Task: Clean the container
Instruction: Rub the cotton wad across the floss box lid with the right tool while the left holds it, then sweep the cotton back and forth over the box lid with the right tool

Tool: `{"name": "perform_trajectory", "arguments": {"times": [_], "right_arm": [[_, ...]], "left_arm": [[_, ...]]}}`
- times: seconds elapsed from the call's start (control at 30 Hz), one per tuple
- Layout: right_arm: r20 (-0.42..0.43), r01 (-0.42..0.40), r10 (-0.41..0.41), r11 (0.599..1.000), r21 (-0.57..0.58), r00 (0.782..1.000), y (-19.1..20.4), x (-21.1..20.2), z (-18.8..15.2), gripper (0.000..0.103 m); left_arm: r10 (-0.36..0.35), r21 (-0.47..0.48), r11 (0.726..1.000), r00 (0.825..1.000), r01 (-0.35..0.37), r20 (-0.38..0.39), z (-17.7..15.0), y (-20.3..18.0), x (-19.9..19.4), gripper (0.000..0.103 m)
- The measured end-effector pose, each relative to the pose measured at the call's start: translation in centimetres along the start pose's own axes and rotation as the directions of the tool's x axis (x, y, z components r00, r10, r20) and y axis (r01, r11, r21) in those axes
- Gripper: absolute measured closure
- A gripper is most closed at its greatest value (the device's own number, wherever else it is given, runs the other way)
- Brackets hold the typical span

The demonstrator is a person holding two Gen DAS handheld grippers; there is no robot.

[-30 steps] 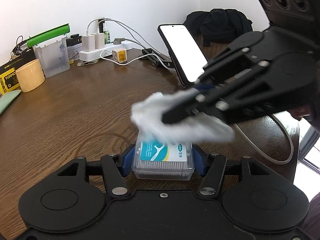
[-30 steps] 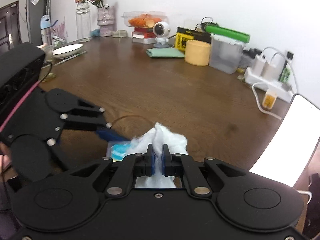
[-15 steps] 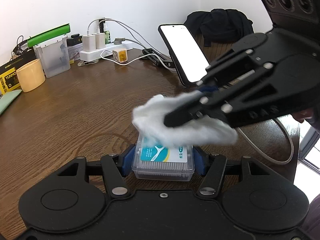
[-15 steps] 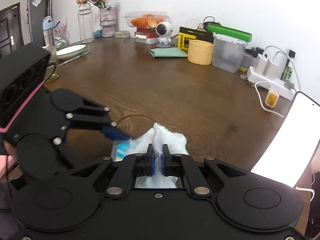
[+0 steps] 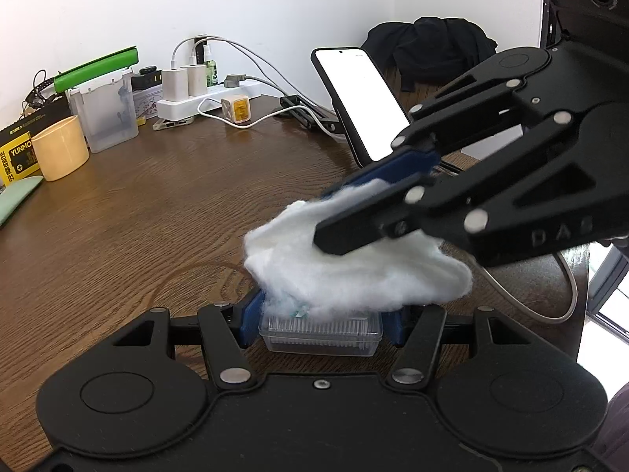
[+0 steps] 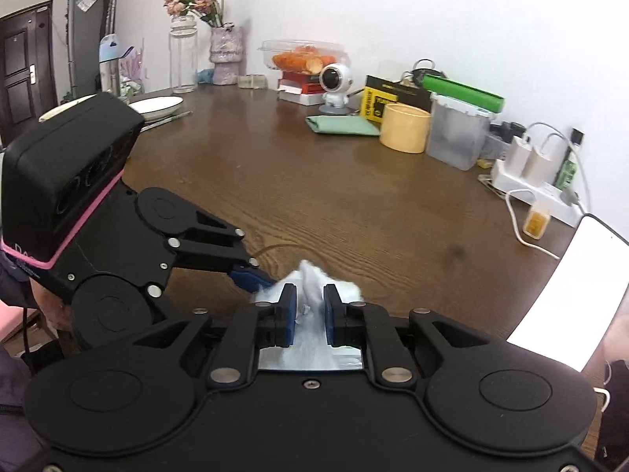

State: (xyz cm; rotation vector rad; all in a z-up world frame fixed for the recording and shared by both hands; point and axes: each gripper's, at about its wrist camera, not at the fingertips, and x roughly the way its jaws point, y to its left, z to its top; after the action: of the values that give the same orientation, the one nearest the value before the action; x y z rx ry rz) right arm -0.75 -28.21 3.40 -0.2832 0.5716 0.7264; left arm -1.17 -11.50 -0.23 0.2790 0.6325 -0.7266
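Left wrist view: left gripper (image 5: 320,320) pinches the clear container (image 5: 320,333) at the near table (image 5: 157,204) edge; white wad (image 5: 354,271) rests on its lid.

Right wrist view: right gripper (image 6: 308,308) jaws parted, cotton loose between. Wiping step; next, likely re-clamp and sweep.
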Motion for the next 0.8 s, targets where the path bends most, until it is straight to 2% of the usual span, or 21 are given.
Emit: {"name": "perform_trajectory", "arguments": {"times": [0.2, 0.3, 0.8], "right_arm": [[-0.046, -0.026, 0.029, 0.999, 0.048, 0.999, -0.7, 0.9, -1.1, 0.089], [-0.033, -0.047, 0.050, 0.997, 0.066, 0.998, -0.5, 1.1, -1.1, 0.094], [-0.005, -0.053, 0.054, 0.995, 0.081, 0.999, -0.7, 1.7, -1.3, 0.092]], "left_arm": [[0.000, 0.000, 1.000, 1.000, 0.000, 0.000, 0.1, 0.0, 0.0, 0.044], [0.000, 0.000, 1.000, 1.000, 0.000, 0.000, 0.1, 0.0, 0.1, 0.044], [0.000, -0.003, 1.000, 1.000, 0.000, -0.001, 0.1, 0.0, 0.0, 0.044]]}}
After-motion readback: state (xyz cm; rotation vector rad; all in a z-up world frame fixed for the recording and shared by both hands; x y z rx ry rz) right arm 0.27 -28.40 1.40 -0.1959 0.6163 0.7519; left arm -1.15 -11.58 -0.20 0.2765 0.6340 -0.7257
